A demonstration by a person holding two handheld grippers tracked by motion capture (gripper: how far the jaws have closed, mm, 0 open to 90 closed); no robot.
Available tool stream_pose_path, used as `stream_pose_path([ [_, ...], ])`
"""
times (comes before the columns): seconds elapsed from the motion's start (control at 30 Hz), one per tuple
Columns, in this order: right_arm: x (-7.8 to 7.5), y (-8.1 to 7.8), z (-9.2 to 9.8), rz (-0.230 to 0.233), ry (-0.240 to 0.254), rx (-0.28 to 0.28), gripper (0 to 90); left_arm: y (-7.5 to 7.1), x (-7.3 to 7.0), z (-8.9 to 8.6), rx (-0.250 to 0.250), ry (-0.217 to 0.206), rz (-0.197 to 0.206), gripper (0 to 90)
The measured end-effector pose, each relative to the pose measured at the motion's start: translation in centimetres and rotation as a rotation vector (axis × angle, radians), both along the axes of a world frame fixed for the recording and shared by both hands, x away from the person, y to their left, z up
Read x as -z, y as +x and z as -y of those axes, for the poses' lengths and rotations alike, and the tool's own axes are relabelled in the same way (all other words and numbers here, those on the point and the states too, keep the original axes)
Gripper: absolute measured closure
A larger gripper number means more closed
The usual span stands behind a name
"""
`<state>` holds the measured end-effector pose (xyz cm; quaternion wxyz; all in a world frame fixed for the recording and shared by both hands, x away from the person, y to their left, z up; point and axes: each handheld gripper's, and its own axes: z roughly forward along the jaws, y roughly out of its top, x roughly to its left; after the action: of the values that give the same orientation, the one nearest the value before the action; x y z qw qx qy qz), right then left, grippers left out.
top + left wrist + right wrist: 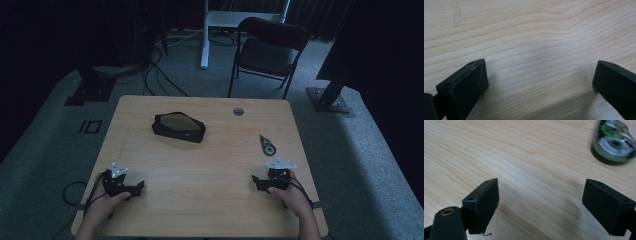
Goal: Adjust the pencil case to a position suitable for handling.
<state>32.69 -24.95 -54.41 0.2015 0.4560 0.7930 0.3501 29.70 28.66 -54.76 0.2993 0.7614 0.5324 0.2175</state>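
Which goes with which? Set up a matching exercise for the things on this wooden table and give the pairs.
Things:
1. black zipped fabric pouch
2. small green and clear tape dispenser
3. left gripper
4. round grey grommet

Places:
A. set into the table's far edge
B. near left corner, open
C. far left of centre
D. just beyond the right gripper

Pairs: 1-C, 2-D, 3-B, 4-A

On the wooden surface (pixel 200 165) a black pouch (pixel 178 127) lies toward the far left, and a small green tape dispenser (pixel 267 145) sits well apart at the right. The left gripper (pixel 141 186) and right gripper (pixel 254 178) rest near the front edge — each held in a hand, jaws pointing inward. A dark folding chair (pixel 267 50) stands beyond.
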Motion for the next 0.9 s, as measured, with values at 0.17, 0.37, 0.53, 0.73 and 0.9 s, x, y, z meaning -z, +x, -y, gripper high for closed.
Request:
stream_pose_path([
  [0.17,0.0,0.6,-0.9,0.000,0.016,-0.011,14.0,0.0,0.0,0.0,0.001,0.001,-0.001,0.2],
  [0.37,-0.4,2.0,-2.6,0.014,-0.004,-0.051,14.3,0.0,0.0,0.0,0.001,0.001,-0.001,0.2],
  [0.53,-0.8,3.0,-3.7,0.035,0.032,-0.077,14.3,0.0,0.0,0.0,0.001,0.002,-0.001,0.2],
  [0.73,-1.3,4.2,-5.3,0.079,0.024,-0.108,16.0,0.0,0.0,0.0,0.001,0.002,-0.002,0.2],
  [0.9,-2.1,5.3,-6.5,0.088,0.019,-0.135,16.0,0.0,0.0,0.0,0.001,0.002,-0.002,0.2],
])
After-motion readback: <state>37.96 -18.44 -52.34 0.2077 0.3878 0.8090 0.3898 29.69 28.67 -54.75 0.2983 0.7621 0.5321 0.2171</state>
